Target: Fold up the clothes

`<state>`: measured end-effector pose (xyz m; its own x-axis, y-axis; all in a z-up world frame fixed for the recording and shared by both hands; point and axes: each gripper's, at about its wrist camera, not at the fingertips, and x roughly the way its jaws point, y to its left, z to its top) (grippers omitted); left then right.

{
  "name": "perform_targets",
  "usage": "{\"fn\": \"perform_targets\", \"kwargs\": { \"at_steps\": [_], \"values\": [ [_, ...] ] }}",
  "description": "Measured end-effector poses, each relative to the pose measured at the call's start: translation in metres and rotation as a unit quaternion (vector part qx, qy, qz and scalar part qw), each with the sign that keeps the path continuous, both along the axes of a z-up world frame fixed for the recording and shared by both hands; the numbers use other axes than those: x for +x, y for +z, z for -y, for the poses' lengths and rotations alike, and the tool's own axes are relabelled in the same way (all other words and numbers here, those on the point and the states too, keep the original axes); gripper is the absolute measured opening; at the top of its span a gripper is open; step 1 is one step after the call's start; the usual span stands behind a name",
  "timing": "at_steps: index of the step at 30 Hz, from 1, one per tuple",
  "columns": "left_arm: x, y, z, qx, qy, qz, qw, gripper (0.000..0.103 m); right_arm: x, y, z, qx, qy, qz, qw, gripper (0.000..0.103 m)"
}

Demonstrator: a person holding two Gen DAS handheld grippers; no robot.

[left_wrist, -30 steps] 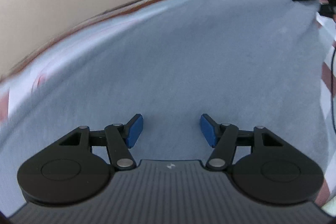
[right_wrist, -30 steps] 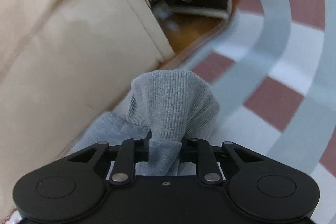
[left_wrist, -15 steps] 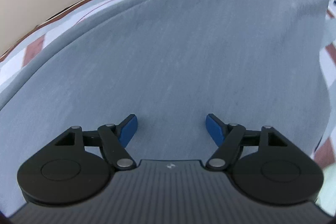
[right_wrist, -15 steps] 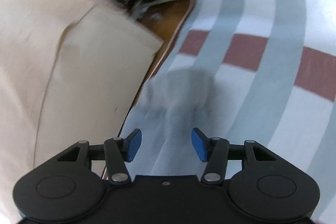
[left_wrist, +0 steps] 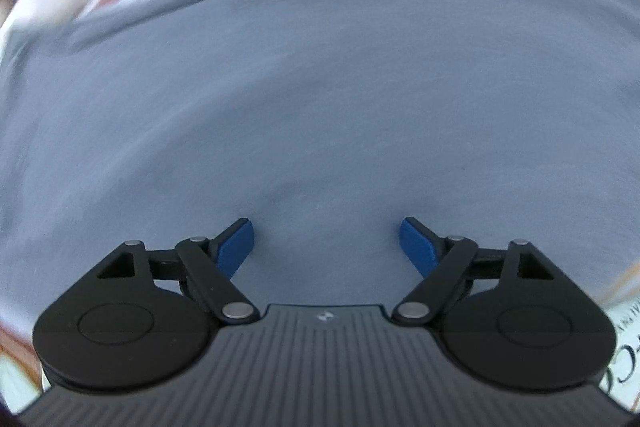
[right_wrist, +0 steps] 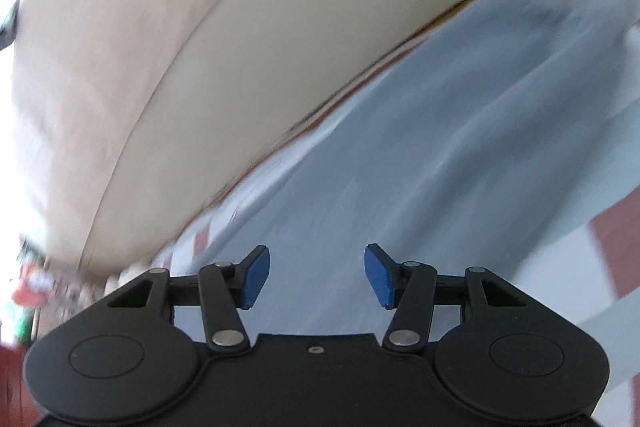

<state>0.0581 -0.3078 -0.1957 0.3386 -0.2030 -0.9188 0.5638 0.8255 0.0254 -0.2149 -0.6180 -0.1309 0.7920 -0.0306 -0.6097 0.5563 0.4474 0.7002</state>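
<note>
A cream cushion (right_wrist: 160, 67) fills the view from nine to twelve o'clock, beside a checked red, white and grey mat (right_wrist: 616, 239) at three o'clock.

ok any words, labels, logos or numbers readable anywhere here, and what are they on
Black handwritten-looking marks on a white surface, bottom right corner of the left wrist view: cut off by the frame and blurred, unreadable.
Small pale emblem on the black ribbed body of the left hand-held gripper: a logo mark, no letters readable.
Grey cloth garment: no print visible.
</note>
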Motion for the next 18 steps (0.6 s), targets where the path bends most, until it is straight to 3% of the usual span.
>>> {"fn": "perform_targets", "kwargs": {
  "at_steps": [6, 12, 13, 15, 17, 18],
  "values": [
    [0.025, 0.002, -0.087, 0.009, 0.107, 0.017, 0.9940, 0.082, 0.019, -0.025, -0.019, 0.077, 0.049, -0.020, 0.996, 0.058],
    [0.054, 0.010, -0.176, 0.005, 0.223, 0.013, 0.9746, 0.082, 0.024, -0.038, -0.045, 0.136, 0.078, -0.039, 0.987, 0.059],
    [0.059, 0.011, -0.193, -0.002, 0.244, 0.008, 0.9697, 0.082, 0.024, -0.037, -0.054, 0.128, 0.088, -0.042, 0.987, 0.058],
    [0.068, 0.014, -0.226, -0.024, 0.280, -0.003, 0.9598, 0.082, 0.031, -0.027, -0.077, 0.066, 0.127, -0.050, 0.988, 0.058],
    [0.073, 0.017, -0.249, -0.042, 0.297, -0.005, 0.9541, 0.082, 0.043, -0.006, -0.114, -0.047, 0.193, -0.041, 0.979, 0.058],
    [0.074, 0.018, -0.261, -0.045, 0.304, -0.002, 0.9517, 0.082, 0.048, 0.006, -0.137, -0.122, 0.233, -0.039, 0.964, 0.058]
  ]
}}
